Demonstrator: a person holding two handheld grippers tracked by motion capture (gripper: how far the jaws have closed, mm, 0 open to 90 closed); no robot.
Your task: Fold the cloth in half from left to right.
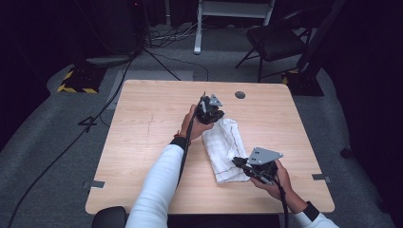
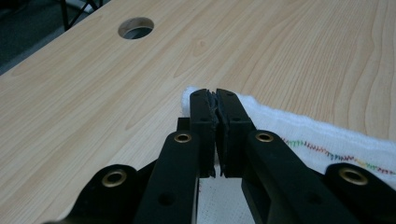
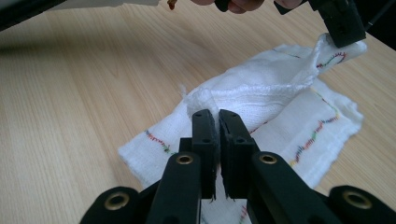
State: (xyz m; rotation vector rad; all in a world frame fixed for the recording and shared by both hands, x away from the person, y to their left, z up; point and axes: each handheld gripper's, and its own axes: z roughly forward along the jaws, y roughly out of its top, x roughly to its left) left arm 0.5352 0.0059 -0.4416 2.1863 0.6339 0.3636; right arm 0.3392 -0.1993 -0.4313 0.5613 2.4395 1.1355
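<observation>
Right gripper (image 1: pixel 236 162) sits near the front edge of the table (image 1: pixel 142 142), held in the person's right hand (image 1: pixel 280 183). Its jaws are pressed together on a bunched corner of the cloth (image 1: pixel 223 147); in the right gripper view the fabric puckers up right at the jaw tips (image 3: pixel 214 116), and a taut ridge of cloth runs from there away to the far corner.

Cloth is white with a multicoloured zigzag stitch line (image 3: pixel 313 135) near its edges. It lies a little right of the table's middle, folded over itself, long axis running from near right to far left in the high view. Lower layer is flat on the wood; upper layer is lifted between the two grippers.

Left gripper (image 1: pixel 212 115) is farther back, near the table's centre, in the left hand (image 1: pixel 197 124) with a white sleeve (image 1: pixel 157 190) coming in from the bottom edge. Its jaws are clamped on the cloth's far corner: in the left gripper view a thin sliver of fabric shows squeezed between the pads (image 2: pixel 215 105), with the cloth edge (image 2: pixel 299 130) trailing off to the right. The right gripper view shows the same jaw tip (image 3: pixel 345 28) pinching that corner clear of the table.

Beyond it, a round cable hole (image 1: pixel 240 94) near the table's far edge. Past the table: grey floor, cables (image 1: pixel 95 118), a black chair (image 1: pixel 275 42), a white frame leg (image 1: pixel 197 28).
</observation>
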